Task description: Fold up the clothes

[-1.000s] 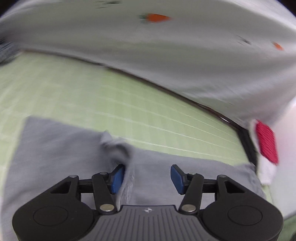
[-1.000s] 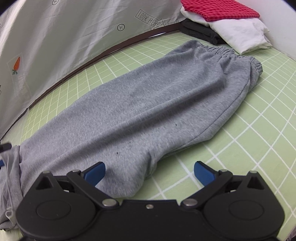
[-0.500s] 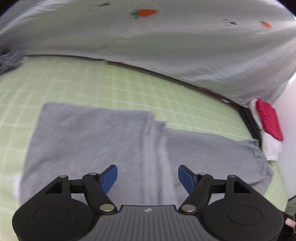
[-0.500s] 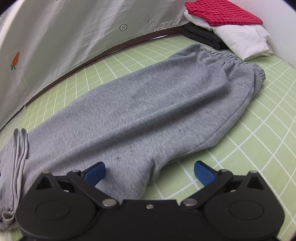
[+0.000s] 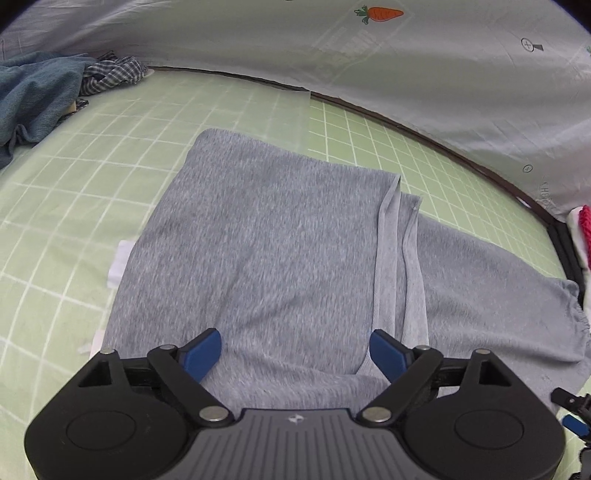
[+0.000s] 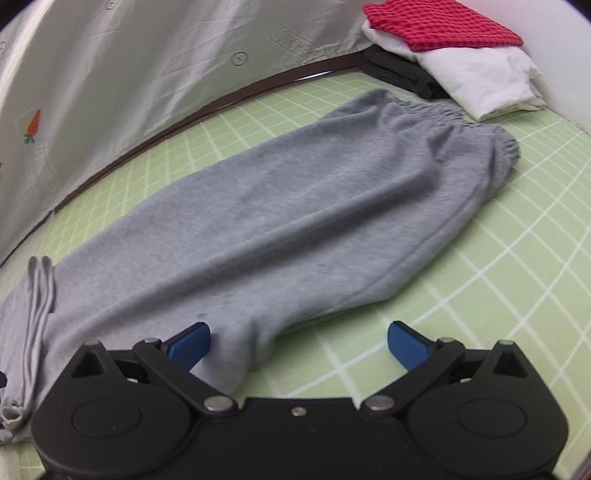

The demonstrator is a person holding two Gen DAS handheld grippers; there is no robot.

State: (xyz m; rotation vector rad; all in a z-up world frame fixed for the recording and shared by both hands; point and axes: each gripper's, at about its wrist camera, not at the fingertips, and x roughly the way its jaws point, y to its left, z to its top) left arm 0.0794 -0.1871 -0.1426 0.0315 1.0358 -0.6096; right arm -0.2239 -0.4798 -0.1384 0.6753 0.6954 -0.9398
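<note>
Grey sweatpants (image 5: 273, 243) lie flat on the green grid mat (image 5: 92, 155), their leg ends folded over the middle so the hems (image 5: 399, 236) cross the cloth. The elastic waistband (image 6: 476, 125) sits at the far right. My left gripper (image 5: 295, 350) hovers over the folded part, its jaws opening, pads clear of the cloth. My right gripper (image 6: 299, 341) stands open over the near edge of the sweatpants (image 6: 295, 206), with a fold of cloth between its blue pads but not pressed.
A pile of blue and checked clothes (image 5: 48, 88) lies at the far left. A stack with a red checked cloth (image 6: 439, 26), white cloth (image 6: 480, 77) and dark cloth (image 6: 399, 70) stands behind the waistband. A grey printed sheet (image 6: 147, 70) walls the far side.
The left gripper let go of the leg ends, which now lie folded flat over the middle. It widened its jaws and swung left. The right gripper shifted slightly.
</note>
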